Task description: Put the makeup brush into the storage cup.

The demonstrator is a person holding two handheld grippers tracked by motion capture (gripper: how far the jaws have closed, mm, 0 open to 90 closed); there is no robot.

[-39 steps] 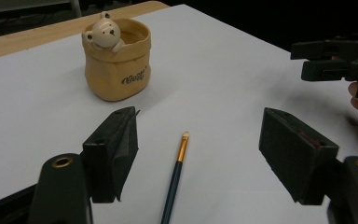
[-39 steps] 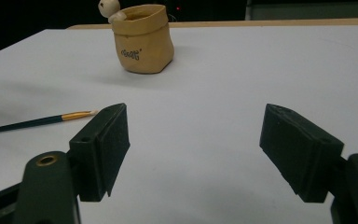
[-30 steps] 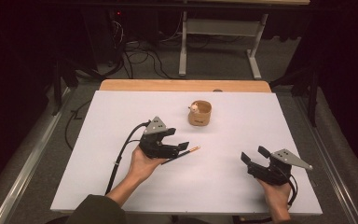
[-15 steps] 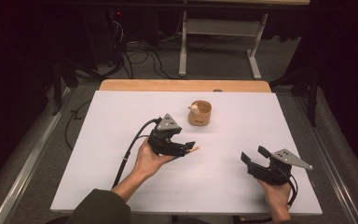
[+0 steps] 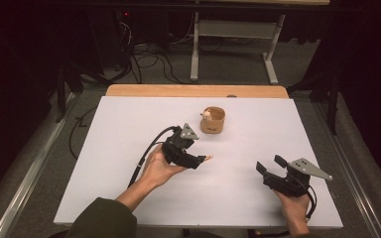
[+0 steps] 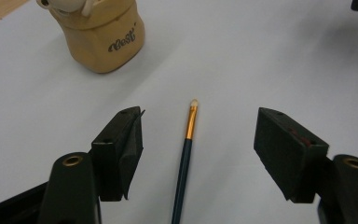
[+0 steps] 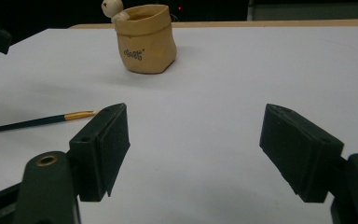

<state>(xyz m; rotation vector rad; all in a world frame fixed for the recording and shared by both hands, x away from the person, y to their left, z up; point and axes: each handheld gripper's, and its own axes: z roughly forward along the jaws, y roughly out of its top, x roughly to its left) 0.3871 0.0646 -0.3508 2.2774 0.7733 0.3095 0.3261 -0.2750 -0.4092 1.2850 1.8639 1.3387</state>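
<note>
A thin paintbrush [image 6: 185, 158] with a dark teal handle, gold ferrule and pale tip [image 5: 208, 158] lies flat on the white table. My left gripper [image 5: 198, 159] hangs low over it, and the brush lies between the two pads [image 6: 121, 149] untouched. The jaws have just been closing a little and are open [image 6: 198, 116]. A tan pouch-shaped pot [image 5: 213, 120] with a small figure on its rim stands just beyond, also seen ahead [image 6: 103, 37]. My right gripper [image 5: 269, 164] rests open near the front right, facing the pot [image 7: 145, 39] and the brush [image 7: 32, 122].
The white tabletop [image 5: 129, 124] ends at a wooden strip [image 5: 193, 90] along its far edge. The left gripper's cable [image 5: 146, 153] trails back over the table. Cables and a metal stand's legs [image 5: 194, 49] lie on the dark floor behind.
My left hand has slid right along the brush toward its tip and the pot, and its jaws have narrowed slightly. The brush, the pot and the right gripper have stayed put.
</note>
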